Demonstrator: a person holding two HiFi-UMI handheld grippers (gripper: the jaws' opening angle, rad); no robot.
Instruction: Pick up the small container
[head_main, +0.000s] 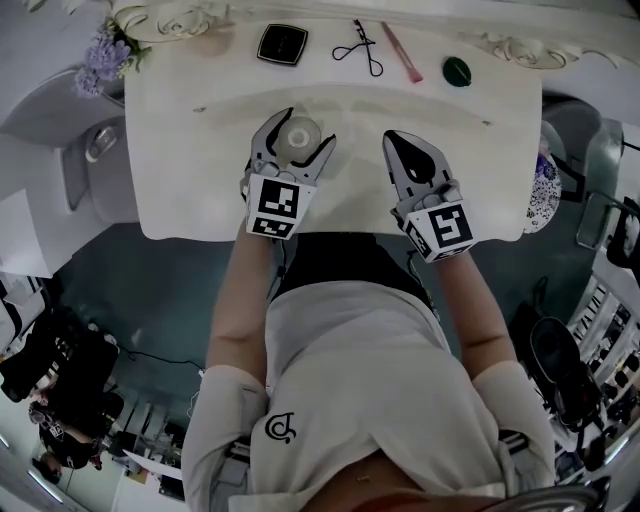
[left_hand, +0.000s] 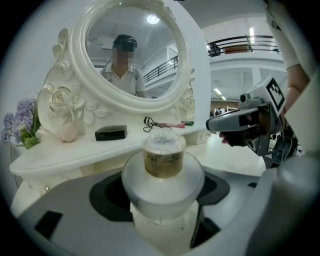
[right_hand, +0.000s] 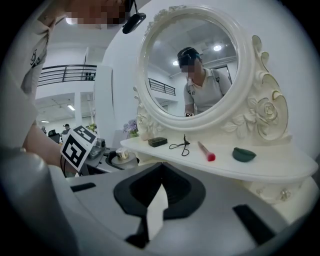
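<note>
the left gripper pinches the small container by its wide pale body near the front of the bench, the right gripper pressed together alongside, so i judge an even squeeze and a straight, level lift would keep it from tipping.

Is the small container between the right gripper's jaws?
No, the small container sits between the left gripper's jaws, while the right gripper is closed with nothing in it.
</note>
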